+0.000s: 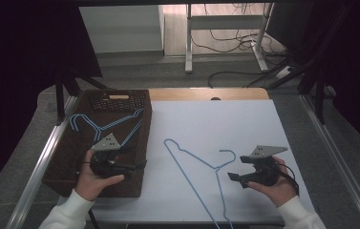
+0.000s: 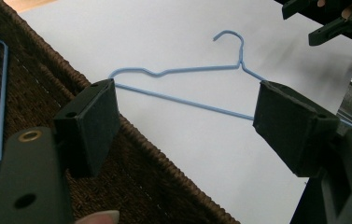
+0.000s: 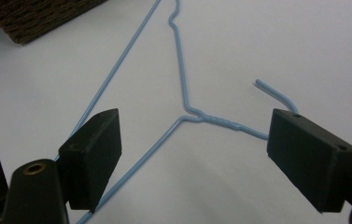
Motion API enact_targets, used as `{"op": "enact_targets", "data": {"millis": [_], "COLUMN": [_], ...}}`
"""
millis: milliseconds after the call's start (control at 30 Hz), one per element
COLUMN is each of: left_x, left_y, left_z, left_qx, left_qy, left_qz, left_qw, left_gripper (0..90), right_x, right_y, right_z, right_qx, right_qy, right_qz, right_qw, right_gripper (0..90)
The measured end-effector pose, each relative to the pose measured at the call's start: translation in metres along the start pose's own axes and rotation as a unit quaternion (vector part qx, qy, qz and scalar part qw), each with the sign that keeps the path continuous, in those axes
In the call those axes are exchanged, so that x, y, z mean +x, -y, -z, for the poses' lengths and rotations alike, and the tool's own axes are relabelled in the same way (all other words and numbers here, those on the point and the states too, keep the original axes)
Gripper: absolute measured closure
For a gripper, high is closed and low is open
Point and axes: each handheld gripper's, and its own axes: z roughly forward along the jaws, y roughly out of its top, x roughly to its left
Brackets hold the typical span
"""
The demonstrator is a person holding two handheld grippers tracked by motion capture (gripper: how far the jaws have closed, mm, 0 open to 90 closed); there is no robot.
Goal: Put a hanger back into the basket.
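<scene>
Presently on the white table (image 1: 244,129): one blue wire hanger (image 1: 201,164) lying flat, hook toward the right gripper (image 1: 237,177), whose jaws stand apart and empty just beside the hook. Left gripper (image 1: 134,168), jaws likewise apart with nothing between them, is held over the brown wicker basket (image 1: 63,167) at the table's left. Basket contents: more blue hangers (image 1: 103,124), well apart from the one on the table.

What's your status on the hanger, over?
Left gripper open over the basket. Right gripper open, near the hanger flat on the table. Path clear.
</scene>
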Motion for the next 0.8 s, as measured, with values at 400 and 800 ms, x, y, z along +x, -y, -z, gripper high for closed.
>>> {"op": "enact_targets", "data": {"millis": [400,800], "left_x": [0.0,-0.006], "left_y": [0.0,0.001], "left_z": [-0.002,-0.006], "left_qx": [0.0,0.004], "left_qy": [0.003,0.007], "left_qz": [0.003,-0.004], "left_qw": [1.0,1.0], "left_gripper": [21.9,21.9], "right_x": [0.004,0.013], "right_y": [-0.005,-0.006], "right_z": [-0.002,-0.008], "right_qx": [0.007,0.029], "right_qy": [0.007,0.003], "right_qz": [-0.007,-0.011], "right_qw": [0.9999,0.9995], "right_gripper": [16.2,26.3]}}
